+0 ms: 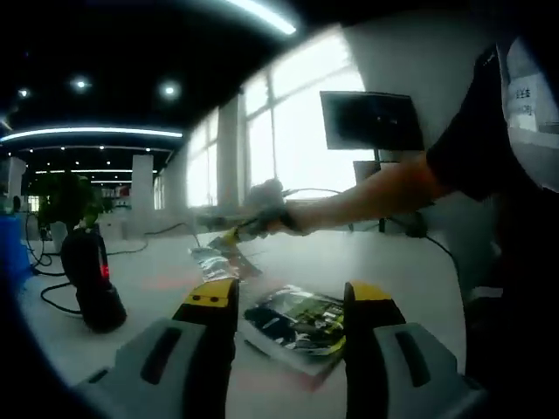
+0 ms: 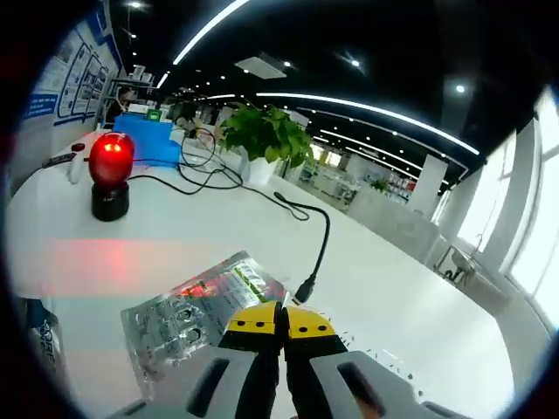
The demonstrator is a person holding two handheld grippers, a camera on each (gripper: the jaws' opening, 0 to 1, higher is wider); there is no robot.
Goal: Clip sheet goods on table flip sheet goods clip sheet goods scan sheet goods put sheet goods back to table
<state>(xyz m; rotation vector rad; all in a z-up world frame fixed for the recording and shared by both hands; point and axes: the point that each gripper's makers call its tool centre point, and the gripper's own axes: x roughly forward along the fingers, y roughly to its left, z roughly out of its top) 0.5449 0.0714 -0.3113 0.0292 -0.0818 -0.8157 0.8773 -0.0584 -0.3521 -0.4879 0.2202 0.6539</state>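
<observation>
My right gripper (image 2: 281, 321) is shut on the edge of a silvery sheet packet (image 2: 196, 312), which hangs to the left of its yellow tips with red scanner light falling on it. In the left gripper view that same right gripper (image 1: 247, 225), at the end of a person's arm, holds the silvery packet (image 1: 212, 262) above the white table (image 1: 349, 253). My left gripper (image 1: 288, 297) stands open low over the table. A dark, green-printed packet (image 1: 297, 321) lies flat just beyond its jaws, untouched. The scanner (image 2: 111, 175) glows red at the far left.
The scanner (image 1: 92, 281) shows as a black stand with a red light at the table's left. A black cable (image 2: 307, 236) with a plug lies across the table (image 2: 402, 288). A potted plant (image 2: 262, 135) and a blue box (image 2: 148, 135) stand at the back. A monitor (image 1: 371, 120) is behind the arm.
</observation>
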